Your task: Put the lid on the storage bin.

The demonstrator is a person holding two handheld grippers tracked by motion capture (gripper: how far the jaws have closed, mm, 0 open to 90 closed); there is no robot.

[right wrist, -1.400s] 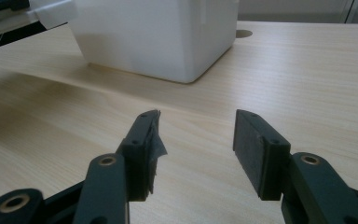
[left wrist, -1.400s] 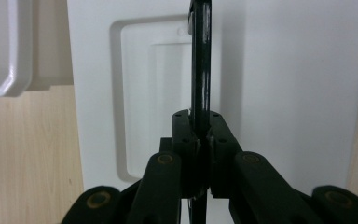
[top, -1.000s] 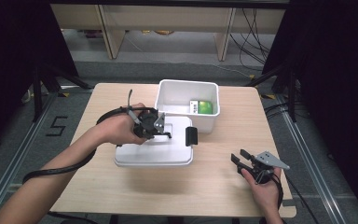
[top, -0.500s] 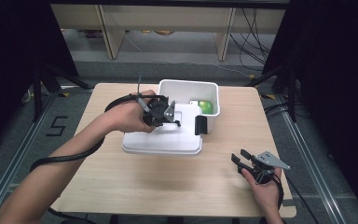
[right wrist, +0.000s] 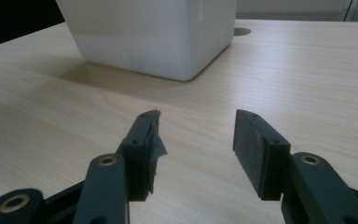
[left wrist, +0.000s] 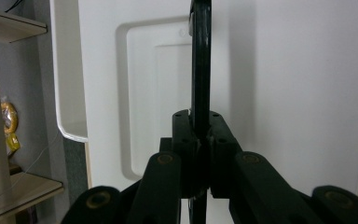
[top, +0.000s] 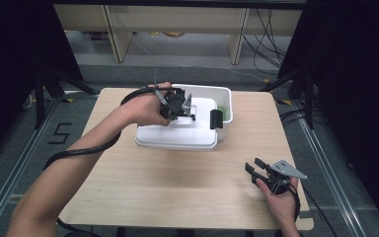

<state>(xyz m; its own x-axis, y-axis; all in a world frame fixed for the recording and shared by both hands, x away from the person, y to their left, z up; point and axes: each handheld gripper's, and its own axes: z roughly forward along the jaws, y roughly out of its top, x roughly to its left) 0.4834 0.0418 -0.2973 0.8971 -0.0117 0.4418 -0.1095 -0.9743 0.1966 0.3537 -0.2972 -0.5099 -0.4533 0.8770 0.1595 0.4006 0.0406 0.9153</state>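
Note:
A white lid [top: 177,133] hangs tilted over the near part of a white bin [top: 225,94], partly covering it. My left gripper [top: 186,105] is shut on the lid's thin black handle [left wrist: 200,70], which stands pinched between my pads in the left gripper view, with the lid's white top [left wrist: 284,93] behind it. A black clip [top: 216,118] sits on the lid's right end. Something green [top: 221,109] shows inside the bin. My right gripper [top: 254,165] rests low at the table's front right, open with nothing between its fingers [right wrist: 196,135], facing the bin [right wrist: 154,32].
The wooden table [top: 177,187] has bare room in front of the bin and to its left. Shelves and cables stand behind the table's far edge. Dark curtains flank both sides.
My left gripper has carried the lid up and away from the table's middle toward the bin, so it now overlaps the bin's opening. The right gripper has stayed put.

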